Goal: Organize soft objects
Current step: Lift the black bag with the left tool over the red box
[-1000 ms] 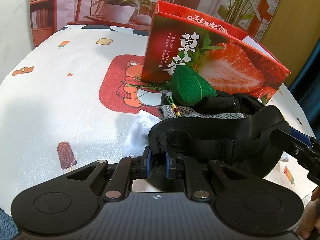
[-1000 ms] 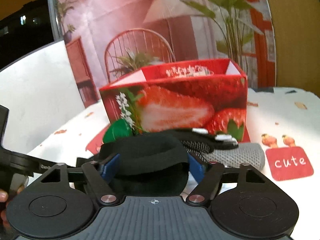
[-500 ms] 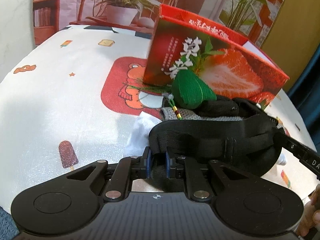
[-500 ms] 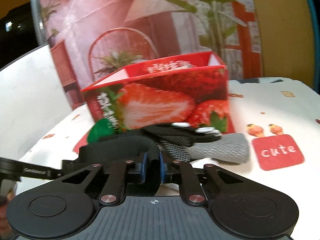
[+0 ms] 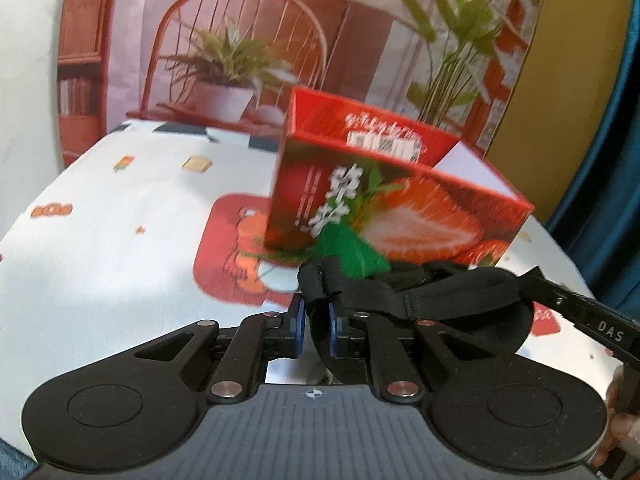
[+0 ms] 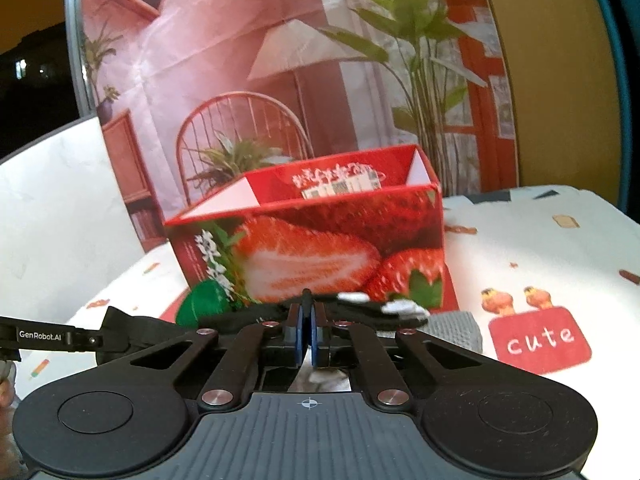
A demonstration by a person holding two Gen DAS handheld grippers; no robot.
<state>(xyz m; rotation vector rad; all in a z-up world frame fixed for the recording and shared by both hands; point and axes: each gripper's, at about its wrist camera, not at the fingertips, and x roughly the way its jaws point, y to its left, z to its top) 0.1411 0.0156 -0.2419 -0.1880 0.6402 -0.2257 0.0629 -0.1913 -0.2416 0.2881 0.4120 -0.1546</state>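
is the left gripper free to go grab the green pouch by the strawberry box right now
Probably not. The left gripper is shut on the black strap, which the right gripper also pinches. The green pouch lies just past it, before the strawberry box.

Both wrist views, slightly blurred, closely face the strawberry box [image 5: 396, 204].

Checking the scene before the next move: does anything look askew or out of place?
The black strapped pad hangs stretched between the left gripper and right gripper, off the table. Otherwise the strawberry box stands upright and open; nothing looks spilled or damaged.
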